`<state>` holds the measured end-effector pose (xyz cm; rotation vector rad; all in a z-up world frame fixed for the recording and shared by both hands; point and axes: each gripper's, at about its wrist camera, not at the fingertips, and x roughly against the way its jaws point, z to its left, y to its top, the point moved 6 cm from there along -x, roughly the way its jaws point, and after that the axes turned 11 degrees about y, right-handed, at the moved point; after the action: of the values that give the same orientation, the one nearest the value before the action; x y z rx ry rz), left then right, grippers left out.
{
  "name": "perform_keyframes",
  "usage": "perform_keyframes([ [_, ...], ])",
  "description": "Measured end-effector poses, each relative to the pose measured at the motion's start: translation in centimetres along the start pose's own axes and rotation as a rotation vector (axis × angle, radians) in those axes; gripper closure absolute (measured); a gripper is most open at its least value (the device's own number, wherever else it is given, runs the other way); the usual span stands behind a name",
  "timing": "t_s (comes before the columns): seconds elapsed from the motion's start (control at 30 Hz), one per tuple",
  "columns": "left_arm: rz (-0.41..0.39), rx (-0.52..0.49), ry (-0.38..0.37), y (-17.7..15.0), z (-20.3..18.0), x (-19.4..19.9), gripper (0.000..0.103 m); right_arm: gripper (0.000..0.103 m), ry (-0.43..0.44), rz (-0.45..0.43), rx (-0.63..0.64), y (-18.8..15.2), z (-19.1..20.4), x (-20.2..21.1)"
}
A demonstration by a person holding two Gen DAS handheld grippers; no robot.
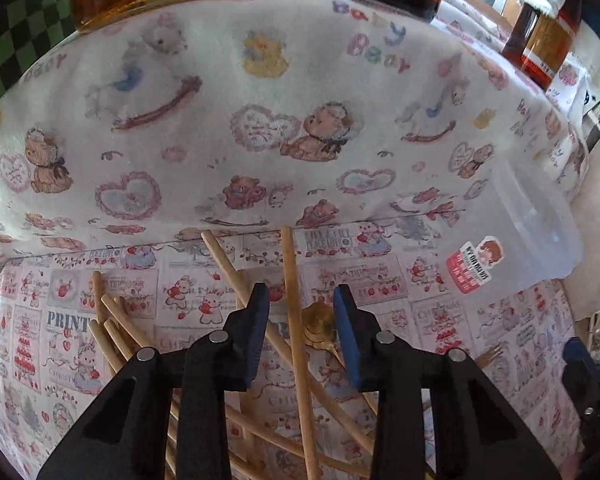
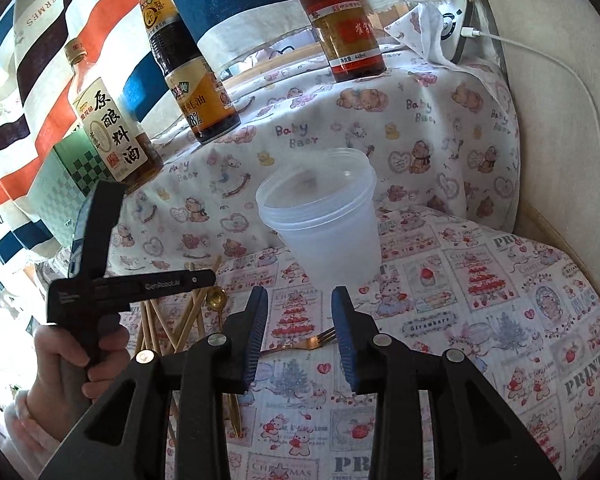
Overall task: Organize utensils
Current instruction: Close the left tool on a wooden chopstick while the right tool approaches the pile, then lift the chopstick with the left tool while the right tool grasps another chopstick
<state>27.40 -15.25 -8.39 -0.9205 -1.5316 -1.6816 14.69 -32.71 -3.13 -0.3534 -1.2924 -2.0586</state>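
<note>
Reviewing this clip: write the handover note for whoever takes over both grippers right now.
Left gripper: jaws part open, straddling one chopstick in the pile of chopsticks; no grip yet.
Right gripper: part open, empty, above the gold fork.
Gold spoon lies among the chopsticks.
Plastic cup stands upright beyond them and looks empty.
Done: nothing sorted. Left: all utensils, probably into the cup.

L gripper (image 1: 302,300) jaws apart over one chopstick (image 1: 296,320), not touching.
</note>
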Motion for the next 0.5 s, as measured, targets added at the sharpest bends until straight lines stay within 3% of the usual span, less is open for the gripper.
perform_keyframes([
  [0.13, -0.007, -0.052, 0.050, -0.1, -1.1, -0.9, 0.071, 0.056, 0.002, -0.026, 0.015, 0.3, 0.4, 0.7],
  [0.23, 0.003, -0.040, 0.055, 0.4, -1.2, -1.6, 0.071, 0.056, -0.010, -0.024, 0.025, 0.2, 0.4, 0.6],
  [0.27, 0.015, -0.017, 0.031, 0.7, -1.0, -1.8, 0.080, 0.056, -0.013, -0.021, 0.024, 0.2, 0.3, 0.5],
  [0.3, 0.026, 0.008, 0.008, 0.9, -0.7, -1.9, 0.095, 0.056, -0.015, -0.015, 0.020, 0.2, 0.2, 0.4],
  [0.37, 0.026, 0.052, -0.027, 1.4, 0.3, -1.6, 0.096, 0.056, -0.013, -0.004, 0.010, 0.1, 0.0, 0.2],
  [0.5, -0.079, 0.071, -0.032, 2.0, 2.3, 1.8, 0.096, 0.056, 0.001, 0.008, 0.003, -0.1, 0.0, 0.0],
])
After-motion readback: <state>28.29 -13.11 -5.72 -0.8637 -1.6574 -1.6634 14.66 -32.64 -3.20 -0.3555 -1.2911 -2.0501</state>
